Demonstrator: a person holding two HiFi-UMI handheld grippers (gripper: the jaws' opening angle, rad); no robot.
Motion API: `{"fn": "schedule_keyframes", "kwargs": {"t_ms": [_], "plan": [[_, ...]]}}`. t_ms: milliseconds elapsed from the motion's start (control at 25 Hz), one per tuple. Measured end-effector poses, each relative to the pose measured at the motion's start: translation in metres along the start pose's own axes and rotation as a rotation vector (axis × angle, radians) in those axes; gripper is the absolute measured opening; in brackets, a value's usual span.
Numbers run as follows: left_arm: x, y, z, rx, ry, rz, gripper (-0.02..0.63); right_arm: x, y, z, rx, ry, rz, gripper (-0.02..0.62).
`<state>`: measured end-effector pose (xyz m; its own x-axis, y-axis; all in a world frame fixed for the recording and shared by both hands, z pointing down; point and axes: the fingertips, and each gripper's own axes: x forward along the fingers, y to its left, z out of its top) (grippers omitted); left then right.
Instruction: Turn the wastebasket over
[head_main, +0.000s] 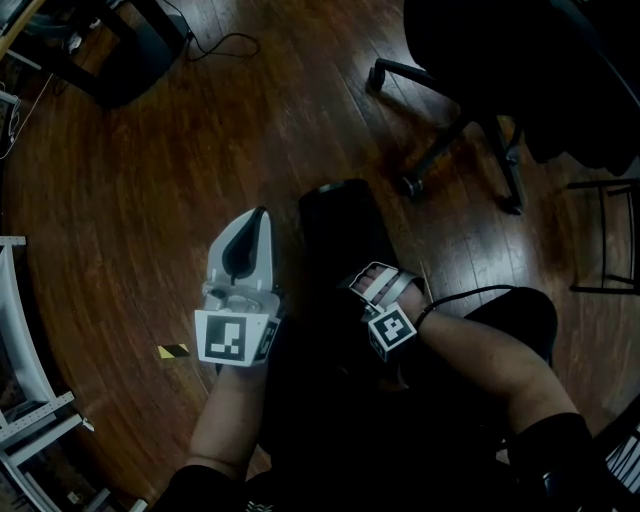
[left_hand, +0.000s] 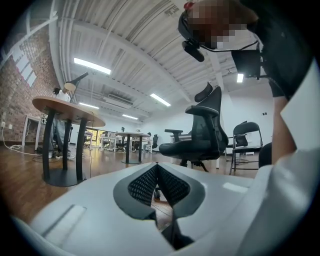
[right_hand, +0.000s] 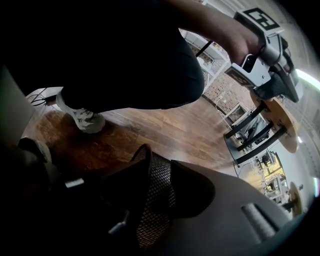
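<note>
The black mesh wastebasket (head_main: 335, 215) stands on the dark wood floor just in front of the person's legs. My right gripper (head_main: 360, 283) points down at its near right side. In the right gripper view the mesh wall and rim (right_hand: 157, 185) stand between the two jaws, which are parted; I cannot see the pads pressing on it. My left gripper (head_main: 260, 213) hovers level to the left of the basket, apart from it. Its jaws meet at the tip (left_hand: 157, 166), with nothing between them.
An office chair base (head_main: 460, 140) with castors stands behind the basket to the right, and a folding chair (head_main: 605, 235) is at the right edge. A black table foot (head_main: 120, 55) and a cable (head_main: 225, 45) are at the far left, a white shelf (head_main: 20, 340) at the left edge.
</note>
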<state>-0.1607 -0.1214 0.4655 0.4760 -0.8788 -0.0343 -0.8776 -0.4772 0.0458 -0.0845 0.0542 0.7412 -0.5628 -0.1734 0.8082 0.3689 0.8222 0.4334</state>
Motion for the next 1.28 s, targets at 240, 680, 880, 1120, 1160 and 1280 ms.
{"fn": "schedule_keyframes", "kwargs": {"t_ms": [240, 680, 880, 1120, 1160, 1280], "plan": [[0.001, 0.001, -0.008, -0.004, 0.029, 0.006, 0.0, -0.001, 0.0, 0.002, 0.009, -0.025, -0.018, 0.152], [0.003, -0.005, -0.006, 0.017, 0.016, -0.01, 0.0, -0.012, -0.007, 0.001, 0.012, -0.042, -0.034, 0.214], [0.002, -0.003, -0.01, 0.01, 0.062, 0.015, 0.0, -0.01, -0.009, 0.007, -0.023, -0.048, -0.046, 0.262], [0.001, 0.001, -0.017, 0.03, 0.084, 0.017, 0.0, -0.011, -0.008, 0.007, -0.084, -0.035, -0.049, 0.272], [0.002, 0.001, -0.017, 0.031, 0.087, 0.018, 0.0, -0.009, -0.007, 0.003, -0.09, -0.021, -0.045, 0.272], [0.003, -0.002, -0.013, 0.03, 0.055, 0.001, 0.0, -0.006, -0.009, -0.004, -0.125, 0.014, -0.055, 0.272]]}}
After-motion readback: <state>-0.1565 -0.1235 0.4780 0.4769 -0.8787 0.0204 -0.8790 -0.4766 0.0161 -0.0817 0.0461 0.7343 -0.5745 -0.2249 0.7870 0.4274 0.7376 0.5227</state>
